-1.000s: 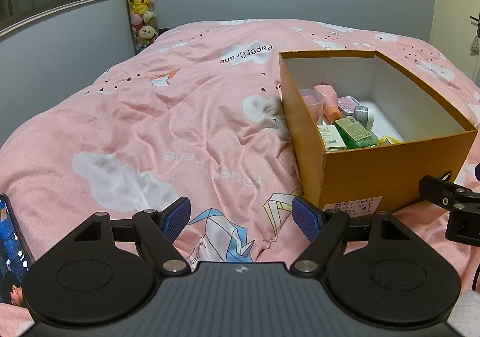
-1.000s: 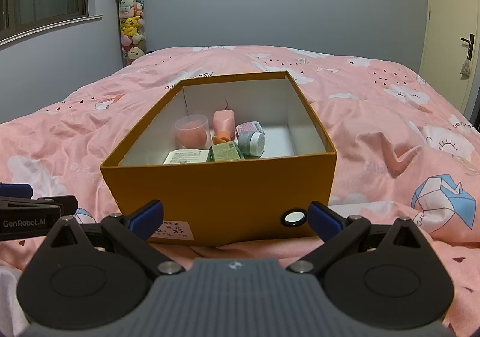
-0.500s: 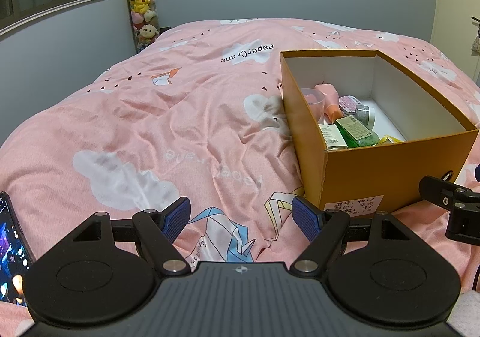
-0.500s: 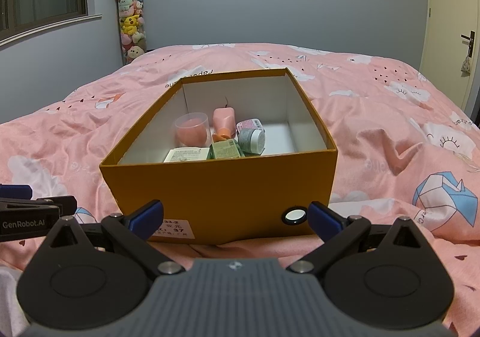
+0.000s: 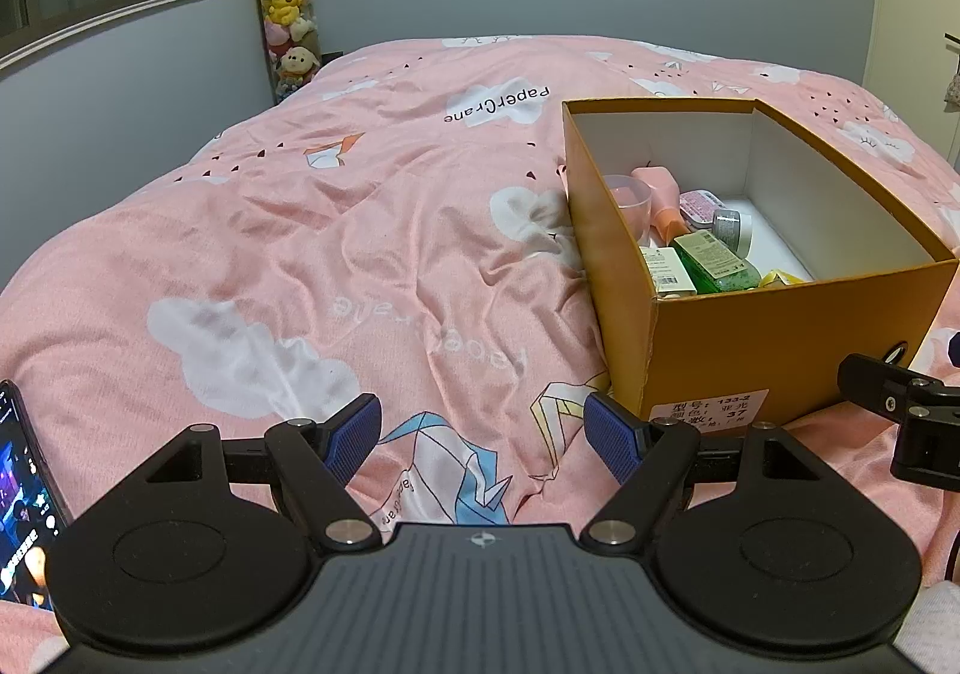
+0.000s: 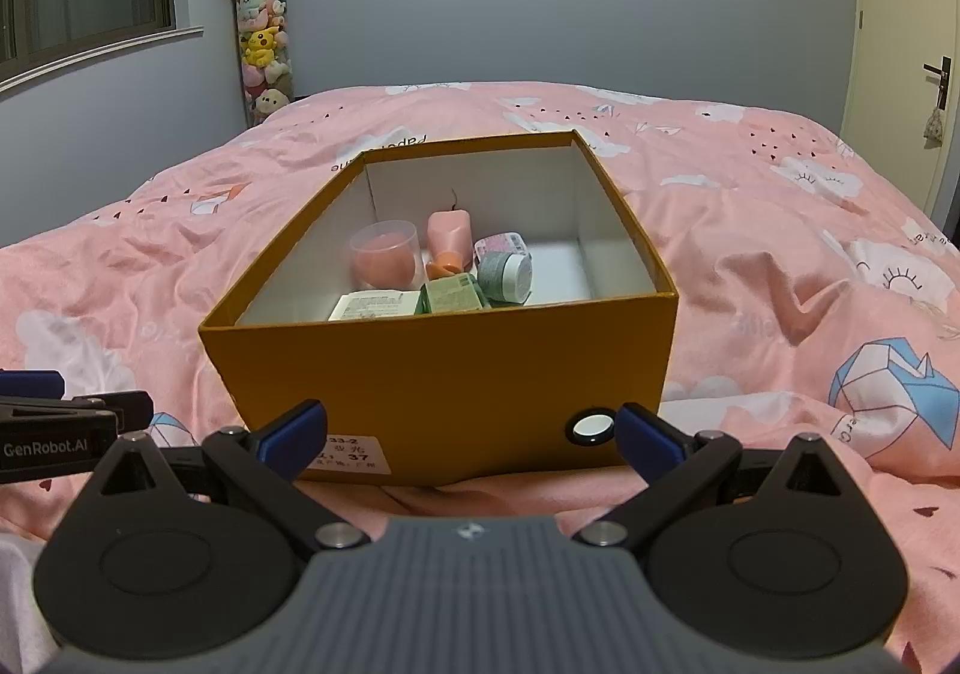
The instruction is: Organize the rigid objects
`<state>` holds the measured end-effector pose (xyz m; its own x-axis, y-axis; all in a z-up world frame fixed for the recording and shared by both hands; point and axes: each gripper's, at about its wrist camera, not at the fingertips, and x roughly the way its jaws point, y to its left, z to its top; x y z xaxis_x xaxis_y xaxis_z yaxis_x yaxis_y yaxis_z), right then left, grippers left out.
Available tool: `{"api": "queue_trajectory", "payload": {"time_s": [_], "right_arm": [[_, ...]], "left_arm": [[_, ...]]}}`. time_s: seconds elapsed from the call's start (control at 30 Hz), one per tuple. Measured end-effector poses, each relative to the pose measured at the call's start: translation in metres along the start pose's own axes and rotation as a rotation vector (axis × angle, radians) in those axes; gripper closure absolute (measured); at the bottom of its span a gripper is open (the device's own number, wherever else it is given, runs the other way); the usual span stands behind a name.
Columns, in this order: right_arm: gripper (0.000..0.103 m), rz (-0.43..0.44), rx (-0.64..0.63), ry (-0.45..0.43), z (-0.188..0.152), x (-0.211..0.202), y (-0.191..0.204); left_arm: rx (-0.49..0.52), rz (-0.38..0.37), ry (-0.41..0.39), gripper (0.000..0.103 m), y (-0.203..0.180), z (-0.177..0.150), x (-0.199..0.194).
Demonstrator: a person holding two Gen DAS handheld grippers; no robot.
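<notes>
An open orange cardboard box sits on the pink bedspread; it also shows at the right of the left wrist view. Inside lie a clear cup with a pink sponge, a pink tube, a small grey jar, a green carton and a white packet. My right gripper is open and empty just in front of the box's near wall. My left gripper is open and empty over the bedspread, left of the box.
A phone with a lit screen lies at the left edge of the left wrist view. A column of plush toys stands by the far wall. A door is at the right. The bedspread is wrinkled.
Both grippers stay open and nearly still. The views shift only slightly; the box looks a little lower in the right wrist view.
</notes>
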<state>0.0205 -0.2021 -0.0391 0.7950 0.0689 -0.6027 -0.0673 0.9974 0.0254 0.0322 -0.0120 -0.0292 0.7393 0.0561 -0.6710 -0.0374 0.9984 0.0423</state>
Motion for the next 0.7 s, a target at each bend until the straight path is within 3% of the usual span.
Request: {"api": "queue_trajectory", "payload": {"time_s": [0.7], "right_arm": [[0.003,0.002,0.002,0.005,-0.0003,0.0000,0.0007]], "left_arm": [[0.000,0.004,-0.002,0.013,-0.0009,-0.0004,-0.0004]]}}
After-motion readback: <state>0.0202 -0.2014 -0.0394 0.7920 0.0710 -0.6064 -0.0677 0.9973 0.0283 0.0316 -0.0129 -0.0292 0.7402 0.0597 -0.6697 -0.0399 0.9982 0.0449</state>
